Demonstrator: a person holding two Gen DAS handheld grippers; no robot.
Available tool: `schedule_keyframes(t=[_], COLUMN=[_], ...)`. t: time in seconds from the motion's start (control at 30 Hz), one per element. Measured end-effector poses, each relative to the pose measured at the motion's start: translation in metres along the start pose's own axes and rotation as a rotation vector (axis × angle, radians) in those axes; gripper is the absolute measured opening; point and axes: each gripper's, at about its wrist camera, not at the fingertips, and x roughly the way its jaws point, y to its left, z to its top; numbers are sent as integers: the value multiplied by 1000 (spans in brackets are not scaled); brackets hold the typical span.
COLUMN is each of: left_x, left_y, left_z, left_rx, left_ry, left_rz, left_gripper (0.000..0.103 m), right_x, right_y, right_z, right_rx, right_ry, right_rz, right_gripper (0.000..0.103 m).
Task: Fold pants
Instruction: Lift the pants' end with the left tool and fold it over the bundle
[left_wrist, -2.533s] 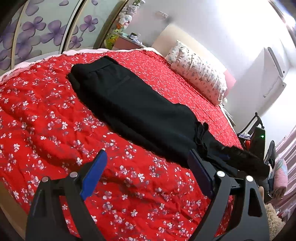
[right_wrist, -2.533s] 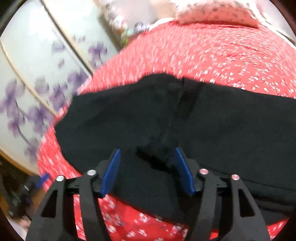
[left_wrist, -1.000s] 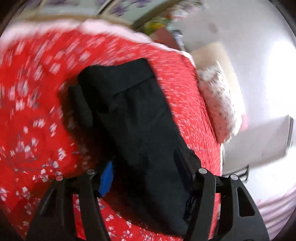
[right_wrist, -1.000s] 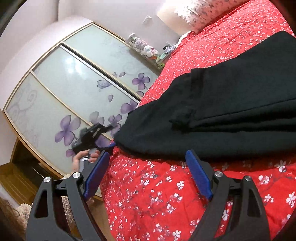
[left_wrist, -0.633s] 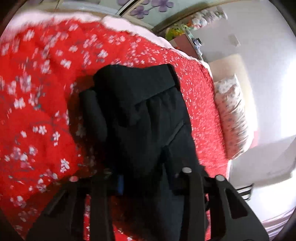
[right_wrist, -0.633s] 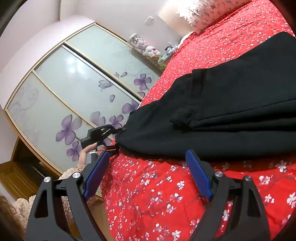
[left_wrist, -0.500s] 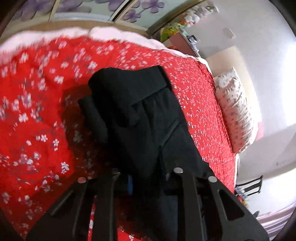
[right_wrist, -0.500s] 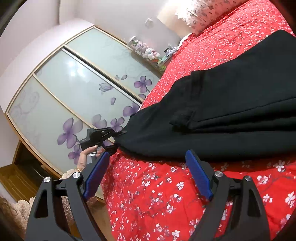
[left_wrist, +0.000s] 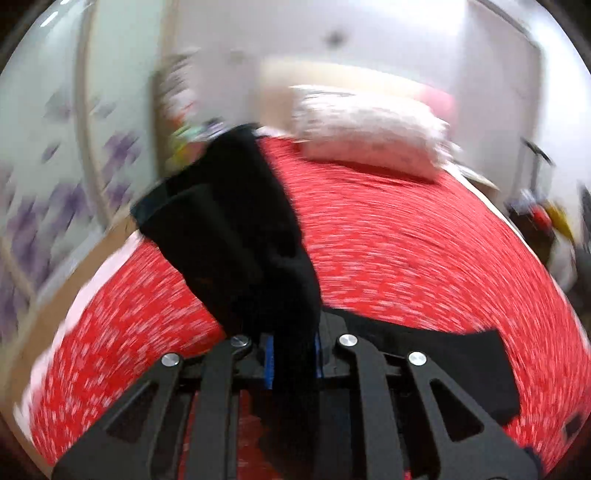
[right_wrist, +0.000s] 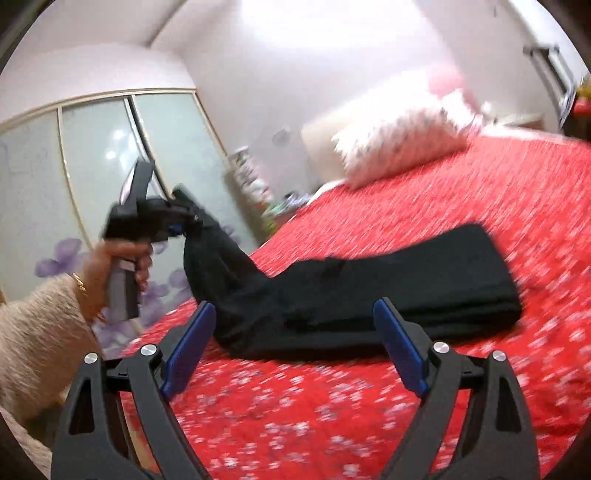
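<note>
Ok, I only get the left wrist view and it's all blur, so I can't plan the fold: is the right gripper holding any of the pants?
Observer: No, the right gripper is open and grips nothing.
Operator: How much of the pants is off the bed?
Observer: Only the end at the left gripper, whose jaws are closing on it. The rest of the pants lies on the red bedspread.
</note>
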Motion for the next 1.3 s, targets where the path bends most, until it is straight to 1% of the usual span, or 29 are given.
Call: schedule_keyframes(t=[0.07,0.1,0.13,0.17,0.2,0.27,0.3,0.37,0.4,0.47,0.53,0.57,0.6,0.67,0.7,0.73,0.77,0.8,0.83,0.87,0.9,0.93,1.0,1.03,1.13,1.2,1.23,1.27,1.3], left_x=[-4,-5,-6,-6,-3,6,17,38,44,46,45,42,34,26,21,18,17,20,26,39,50,56,52,50,42,35,32,28,24], left_y=[-45,-73,-92,-117,-133,-160,-177,-198,-206,-209,-200,-195,-191,-196,-199,-203,-211,-222,-233,-244,-249,-247,-243,-242,-236,-225,-220,-213,-204], left_z=[-3,-9,-14,-25,-33,-56,-72,-102,-119,-129,-120,-112,-98,-87,-80,-79,-84,-92,-105,-125,-140,-152,-158,-158,-152,-154,-154,-156,-160], left_rx=[95,150,186,228,249,267,274,296,306,292,214,182,151,110,76,63,85,126,178,240,261,252,245,245,233,223,215,204,175], left_ry=[-11,-15,-16,-8,4,61,120,209,219,203,203,188,151,106,80,63,62,78,115,188,251,267,219,213,217,238,249,260,275], left_rz=[-62,-109,-144,-200,-241,-329,-371,-393,-389,-380,-406,-416,-419,-428,-452,-472,-482,-478,-467,-446,-437,-440,-449,-449,-463,-475,-484,-499,-534], left_gripper=[14,14,14,14,14,14,14,13,13,13,13,13,13,13,13,13,13,13,14,14,14,14,15,16,19,22,24,29,34], right_x=[-4,-7,-13,-17,-24,-31,-32,-33,-31,-28,-30,-32,-32,-33,-34,-36,-38,-39,-40,-40,-40,-40,-38,-37,-35,-34,-35,-35,-35], right_y=[-11,-17,-26,-31,-40,-52,-57,-71,-74,-75,-75,-75,-76,-80,-81,-85,-87,-90,-94,-96,-97,-97,-97,-96,-93,-92,-91,-90,-89], right_z=[4,6,8,9,11,12,12,11,11,12,13,13,13,12,11,11,10,9,9,9,8,8,9,10,11,11,12,13,14], right_rx=[38,60,92,112,139,176,197,236,245,251,248,251,255,272,280,290,298,305,314,319,325,324,315,305,291,286,280,274,266], right_ry=[-28,-44,-77,-105,-142,-170,-173,-148,-133,-126,-141,-147,-150,-157,-161,-167,-172,-176,-176,-174,-173,-173,-171,-168,-161,-166,-168,-170,-172], right_rz=[-49,-83,-137,-177,-234,-301,-322,-337,-338,-337,-343,-347,-350,-362,-371,-384,-393,-400,-408,-411,-414,-414,-413,-412,-414,-414,-414,-413,-408], right_gripper=[89,89,89,89,89,89,89,89,89,90,90,90,89,89,89,89,89,89,89,90,90,90,90,90,90,90,90,89,89])
